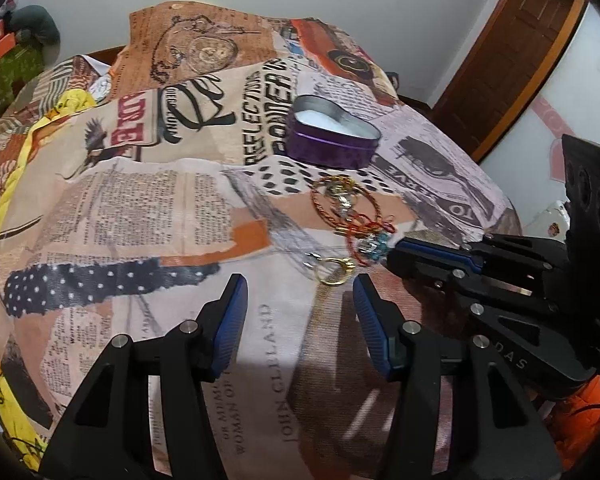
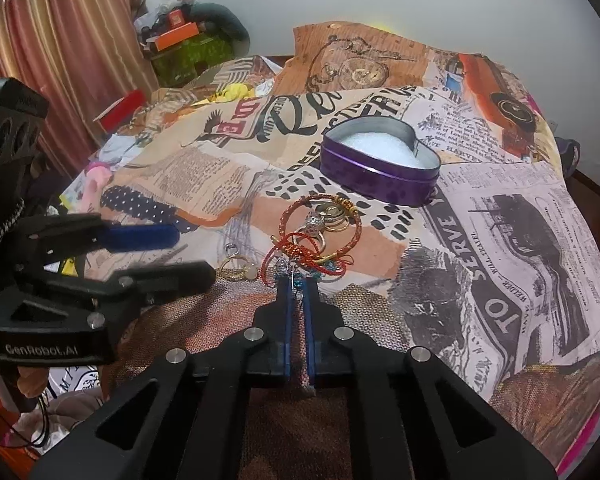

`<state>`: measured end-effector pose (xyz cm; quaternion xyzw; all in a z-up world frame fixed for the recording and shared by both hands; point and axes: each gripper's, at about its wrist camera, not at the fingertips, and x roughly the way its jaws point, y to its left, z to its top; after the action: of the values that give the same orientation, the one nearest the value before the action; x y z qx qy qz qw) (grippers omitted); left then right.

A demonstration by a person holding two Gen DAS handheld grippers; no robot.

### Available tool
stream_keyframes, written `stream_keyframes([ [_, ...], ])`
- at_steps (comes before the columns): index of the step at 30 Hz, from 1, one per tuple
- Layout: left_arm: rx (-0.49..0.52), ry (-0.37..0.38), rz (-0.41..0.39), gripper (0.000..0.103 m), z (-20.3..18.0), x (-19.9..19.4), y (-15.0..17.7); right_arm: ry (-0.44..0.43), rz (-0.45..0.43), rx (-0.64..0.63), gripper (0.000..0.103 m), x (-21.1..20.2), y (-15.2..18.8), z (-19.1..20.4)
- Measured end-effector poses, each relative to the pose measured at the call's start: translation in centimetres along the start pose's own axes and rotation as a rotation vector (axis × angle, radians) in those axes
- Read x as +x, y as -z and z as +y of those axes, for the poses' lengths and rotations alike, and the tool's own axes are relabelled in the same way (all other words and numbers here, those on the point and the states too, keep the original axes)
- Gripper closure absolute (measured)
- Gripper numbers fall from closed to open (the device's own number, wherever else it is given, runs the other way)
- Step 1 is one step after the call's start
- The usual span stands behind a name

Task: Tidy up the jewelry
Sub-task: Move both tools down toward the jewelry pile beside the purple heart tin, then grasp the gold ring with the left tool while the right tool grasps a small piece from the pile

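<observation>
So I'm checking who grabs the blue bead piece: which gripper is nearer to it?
Right. The right gripper has its jaws nearly shut at the blue bead piece; the left gripper sits open, off to its left.

Jewelry point(image 2: 320, 236) before tin point(image 2: 380, 160), on cloth point(image 2: 500, 240)

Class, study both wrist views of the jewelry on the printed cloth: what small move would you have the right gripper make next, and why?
Probably lift the right gripper slightly. Its jaws look nearly closed on a blue beaded piece at the near edge of the pile, and red cords lie tangled beside it, so a small raise would show whether it comes free. The open purple heart-shaped tin sits just behind.
</observation>
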<state>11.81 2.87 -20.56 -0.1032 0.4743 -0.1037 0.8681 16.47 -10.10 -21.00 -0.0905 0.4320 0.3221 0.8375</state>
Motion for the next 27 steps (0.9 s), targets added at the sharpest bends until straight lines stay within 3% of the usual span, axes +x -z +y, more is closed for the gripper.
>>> stream_keyframes([
  [3, 0.013, 0.024, 0.008, 0.050, -0.7, 0.3, 0.0, 0.003, -0.021, 0.013, 0.099, -0.5, -0.1, -0.4],
  [10, 0.001, 0.048, 0.035, 0.068, -1.2, 1.7, -0.2, 0.024, -0.068, 0.037, 0.099, -1.8, -0.3, -1.3],
  [18, -0.011, 0.059, 0.033, 0.069, -1.2, 2.6, -0.6, -0.006, -0.008, 0.081, 0.097, -1.5, -0.3, -2.1],
  [21, -0.004, 0.042, 0.023, 0.078, -1.1, 2.8, -0.6, -0.015, 0.004, 0.076, 0.086, -1.3, -0.1, -1.9],
  [23, -0.005, 0.050, 0.018, 0.078, -0.9, 2.7, -0.6, -0.014, 0.006, 0.070, 0.072, -1.2, -0.1, -1.6],
  [27, 0.003, 0.024, -0.001, 0.078, -0.6, 2.2, -0.5, -0.009, -0.001, 0.065, 0.070, -1.3, -0.2, -1.4],
])
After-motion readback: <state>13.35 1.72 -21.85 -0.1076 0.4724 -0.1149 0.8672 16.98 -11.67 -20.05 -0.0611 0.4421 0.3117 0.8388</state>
